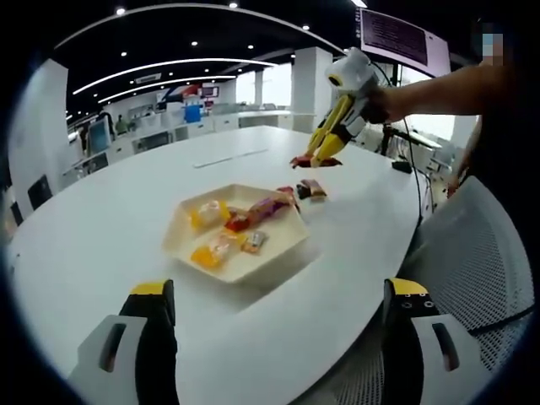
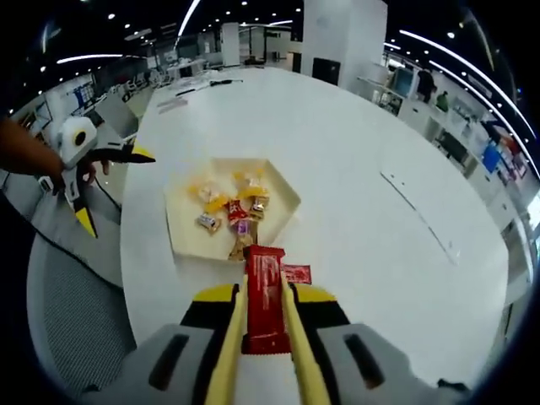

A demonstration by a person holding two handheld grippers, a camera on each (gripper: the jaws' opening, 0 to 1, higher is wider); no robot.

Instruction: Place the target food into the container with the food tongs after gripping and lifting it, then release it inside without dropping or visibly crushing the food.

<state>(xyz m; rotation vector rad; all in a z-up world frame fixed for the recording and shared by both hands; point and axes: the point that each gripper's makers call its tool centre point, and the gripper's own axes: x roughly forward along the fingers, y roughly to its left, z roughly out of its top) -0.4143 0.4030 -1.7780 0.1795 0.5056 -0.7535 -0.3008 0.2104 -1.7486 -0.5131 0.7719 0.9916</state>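
Office lights are glowing over a long white surface (image 1: 101,228) where a cream hexagonal tray (image 1: 239,229) is sitting with wrapped snacks (image 1: 221,228) piled inside it. Just beyond the tray's far corner, a small red packet (image 1: 311,188) is lying on the surface. In the right gripper view, the right gripper (image 2: 264,325) is hanging just short of the tray with yellow food tongs (image 2: 226,359) running along its fingers; those fingers are standing drawn in, pressing the tongs onto a red wrapped bar (image 2: 266,295), which is riding clear of the surface and pointing toward the tray. In the left gripper view that same gripper is appearing above the tray's far side, held by a person's bare arm (image 1: 443,89). The left gripper (image 1: 283,308) is waiting on the tray's near side, its fingers spread wide and gripping nothing. A grey mesh chair (image 1: 477,253) is standing at the surface's edge.
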